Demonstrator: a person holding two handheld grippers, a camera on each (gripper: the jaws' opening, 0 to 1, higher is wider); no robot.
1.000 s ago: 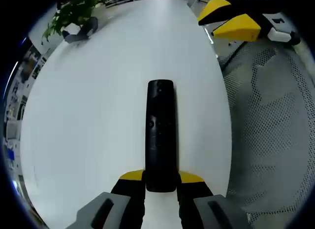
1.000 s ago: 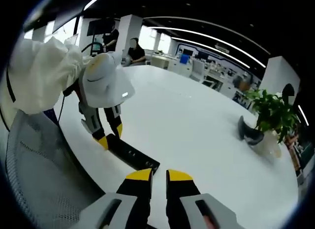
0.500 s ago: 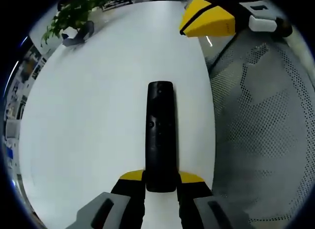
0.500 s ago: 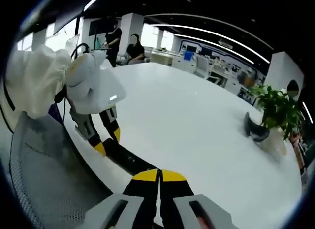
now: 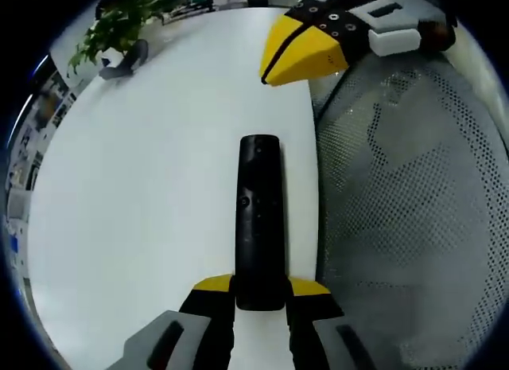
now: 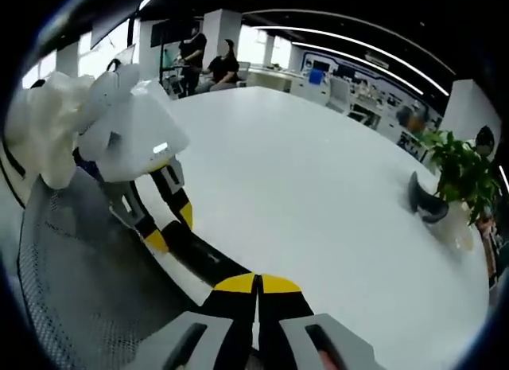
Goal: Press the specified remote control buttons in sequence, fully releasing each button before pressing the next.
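Steadying it for pressing, the remote was held over the tabletop edge by the left gripper. The right gripper, fingers closed and empty, was poised above it, probably as a pressing tip.

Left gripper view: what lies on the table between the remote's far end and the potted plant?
Nothing: in the left gripper view, bare white table runs from the remote to the potted plant.

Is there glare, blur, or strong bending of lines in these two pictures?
Left gripper view: the remote control is sharp; the white table is evenly bright and its edge bows. Right gripper view: ceiling light strips curve strongly, and the potted plant looks soft.
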